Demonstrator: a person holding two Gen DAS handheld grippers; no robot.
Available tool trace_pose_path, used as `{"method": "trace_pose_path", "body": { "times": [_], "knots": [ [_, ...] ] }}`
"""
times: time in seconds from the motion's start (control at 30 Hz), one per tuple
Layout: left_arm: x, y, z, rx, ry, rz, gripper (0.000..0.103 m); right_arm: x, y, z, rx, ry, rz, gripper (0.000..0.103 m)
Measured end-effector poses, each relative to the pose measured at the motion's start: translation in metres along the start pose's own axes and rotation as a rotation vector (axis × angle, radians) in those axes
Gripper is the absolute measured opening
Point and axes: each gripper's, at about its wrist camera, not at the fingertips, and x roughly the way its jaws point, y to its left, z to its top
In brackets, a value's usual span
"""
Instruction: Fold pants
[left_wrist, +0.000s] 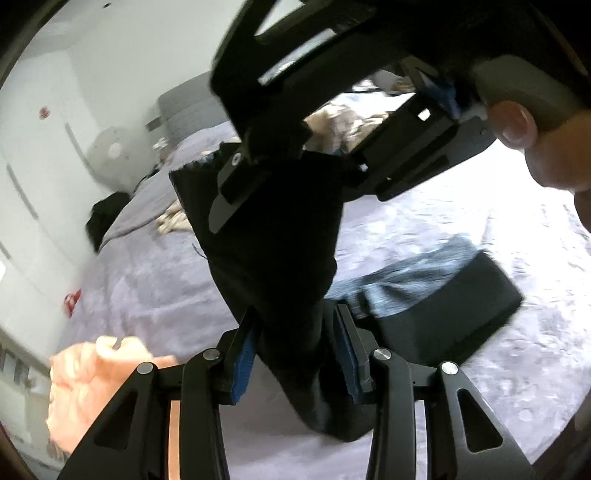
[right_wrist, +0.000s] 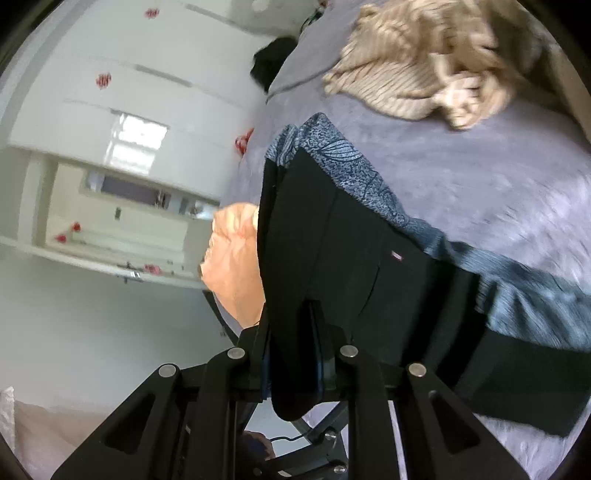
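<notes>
A wide bed (left_wrist: 461, 229) covered in a soft, mottled lavender plush blanket serves as the landmark, filling most of both views. Beyond its far edge stands a glossy white wardrobe (right_wrist: 122, 92) with flat door panels dotted with small red stickers. The black pants (right_wrist: 354, 266), a smooth matte fabric, are held up above the bed; in the right wrist view they hang as a broad dark sheet, with one end trailing down toward the blanket. Under them on the bed lies a blue-grey garment (right_wrist: 351, 166) printed with a fine leaf pattern, and in the left wrist view a flat, rectangular folded black piece (left_wrist: 454, 314) rests against it. Toward the head of the bed sits a crumpled beige ribbed knit (right_wrist: 417, 70), and at the near edge a puffy peach-coloured cloth (left_wrist: 88, 384). The left gripper (left_wrist: 295, 350), its blue ridged pads set either side of a bunched black fold, is clamped on the pants. The right gripper (right_wrist: 291, 343) is likewise closed tight on the pants' upper edge; it also shows above in the left wrist view, with a bare thumb beside it.
</notes>
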Motion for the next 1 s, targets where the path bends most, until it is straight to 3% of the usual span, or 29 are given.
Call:
{"method": "trace_pose_path", "body": {
  "times": [0.33, 0.6, 0.83, 1.0],
  "knots": [
    [0.001, -0.104, 0.020, 0.178, -0.003, -0.133, 0.042, -0.091, -0.094, -0.062, 0.166, -0.183, 0.048, 0.019],
    [0.019, -0.179, 0.021, 0.302, 0.023, -0.184, 0.042, -0.133, -0.178, -0.107, 0.291, -0.254, 0.038, 0.019],
    [0.055, -0.224, -0.003, 0.380, 0.132, -0.215, 0.042, -0.114, -0.249, -0.133, 0.384, -0.218, -0.024, 0.019],
    [0.066, -0.236, -0.021, 0.450, 0.179, -0.212, 0.042, -0.096, -0.276, -0.142, 0.407, -0.187, -0.103, 0.023]
  ]
}}
